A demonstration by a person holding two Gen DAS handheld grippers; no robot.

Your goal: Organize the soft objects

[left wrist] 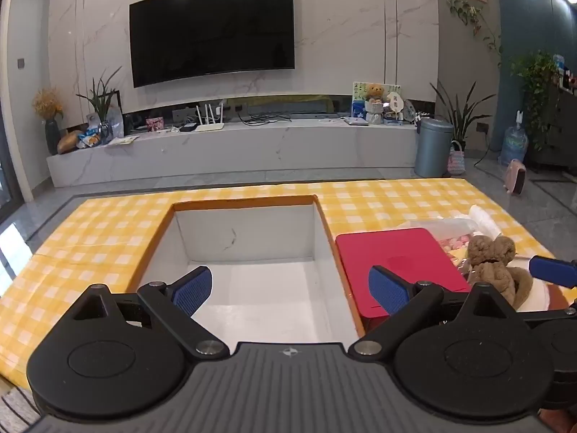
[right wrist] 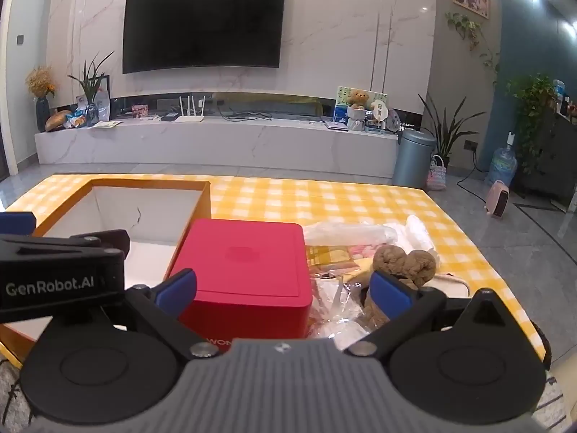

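so far nothing is being held — the left gripper point(left wrist: 290, 287) and right gripper point(right wrist: 285, 288) are both hanging released; the brown plush toy point(right wrist: 404, 265) is lying beside the red box point(right wrist: 245, 263), awaiting a reach before going into the open box point(left wrist: 249, 274).

Table point(left wrist: 378, 195) covered edge to edge by a yellow-and-white checked cloth point(right wrist: 324, 198). Resting on it: an open box point(left wrist: 249, 238) with orange rim and white inside, empty; just right of it, touching or nearly so, a closed red box point(right wrist: 245, 263); further right, crumpled clear plastic wrappers point(right wrist: 346, 232) and a brown plush toy point(right wrist: 404, 265) among them.
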